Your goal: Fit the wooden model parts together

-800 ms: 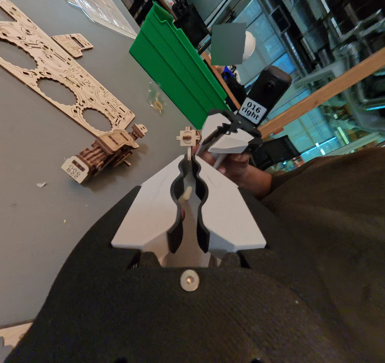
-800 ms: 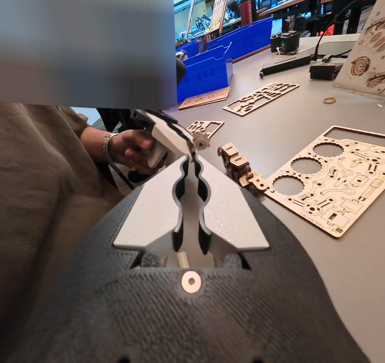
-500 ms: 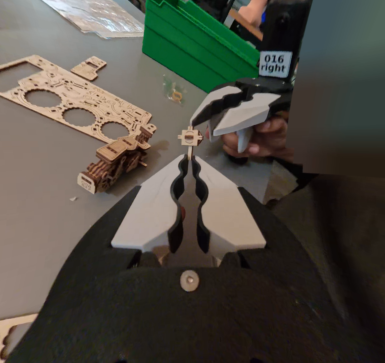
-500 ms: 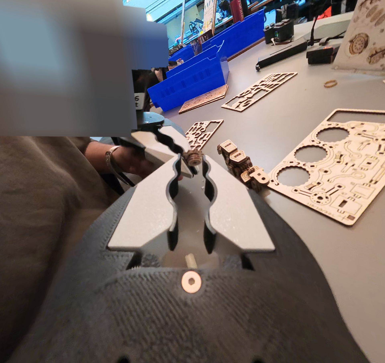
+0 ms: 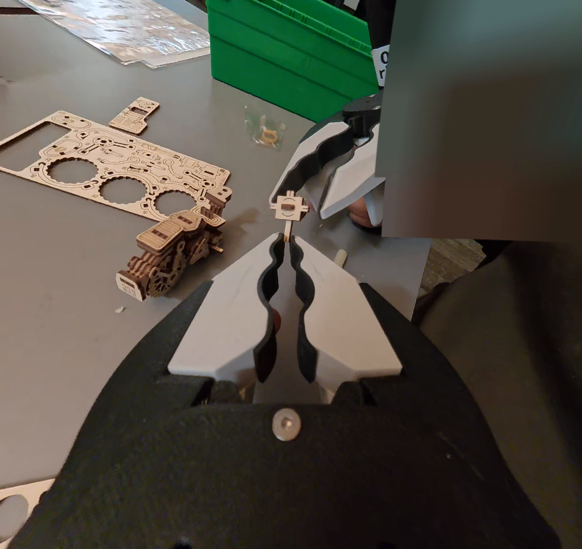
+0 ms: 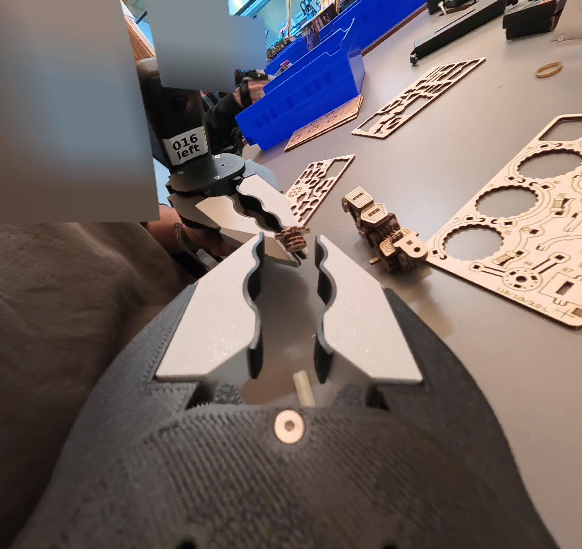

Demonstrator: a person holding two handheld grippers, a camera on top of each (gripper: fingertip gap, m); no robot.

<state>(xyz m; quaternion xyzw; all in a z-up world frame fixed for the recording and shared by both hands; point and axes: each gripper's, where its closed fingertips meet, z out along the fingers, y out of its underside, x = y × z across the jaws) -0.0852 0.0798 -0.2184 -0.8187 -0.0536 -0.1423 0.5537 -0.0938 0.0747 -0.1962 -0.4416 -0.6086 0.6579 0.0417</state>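
Observation:
My left gripper [image 5: 285, 240] is shut on the thin stem of a small wooden hub part [image 5: 288, 208] and holds it upright above the grey table [image 5: 63, 281]. In the right wrist view the same part [image 6: 293, 240] shows as a stack of small gears at the left gripper's [image 6: 283, 233] tips. My right gripper [image 6: 288, 244] is open and empty, its jaws to either side of the part without touching it. It also shows in the left wrist view [image 5: 310, 201], just right of the part. The half-built wooden motorcycle model [image 5: 176, 250] [image 6: 384, 237] lies on the table.
A punched-out wooden sheet [image 5: 116, 171] [image 6: 519, 250] lies beside the model. A green bin [image 5: 289, 39], a small bag with a ring [image 5: 266, 133], a white peg [image 5: 340, 256], blue bins [image 6: 308, 92] and more sheets [image 6: 318, 184] are around. The tips of both grippers are at nearly the same place.
My right gripper has opened and its jaws now stand apart around the small part. Both grippers have tilted down toward the table. My left gripper still holds the part.

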